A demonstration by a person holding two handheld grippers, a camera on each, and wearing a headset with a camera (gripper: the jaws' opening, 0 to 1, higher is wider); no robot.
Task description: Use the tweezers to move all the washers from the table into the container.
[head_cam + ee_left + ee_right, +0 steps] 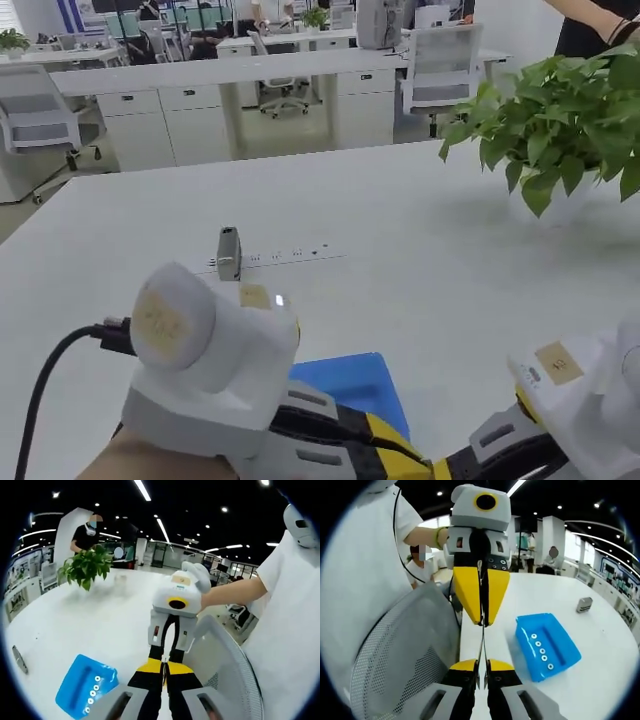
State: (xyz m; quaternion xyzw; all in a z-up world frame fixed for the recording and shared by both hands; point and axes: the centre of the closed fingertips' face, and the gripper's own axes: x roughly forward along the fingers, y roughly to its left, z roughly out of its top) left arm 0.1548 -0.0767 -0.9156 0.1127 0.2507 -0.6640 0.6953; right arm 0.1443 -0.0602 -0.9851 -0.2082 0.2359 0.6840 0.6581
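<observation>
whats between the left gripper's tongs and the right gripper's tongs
The tweezers: a thin metal pair bridging the gap from the right gripper to the left gripper, both tongs closed on it, in the right gripper view.

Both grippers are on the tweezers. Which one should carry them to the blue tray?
Right, probably. The right gripper and left gripper both clamp the tweezers, but the blue tray with its washers lies fully visible beside the right's jaws; the left gripper view shows it low, near the edge.
</observation>
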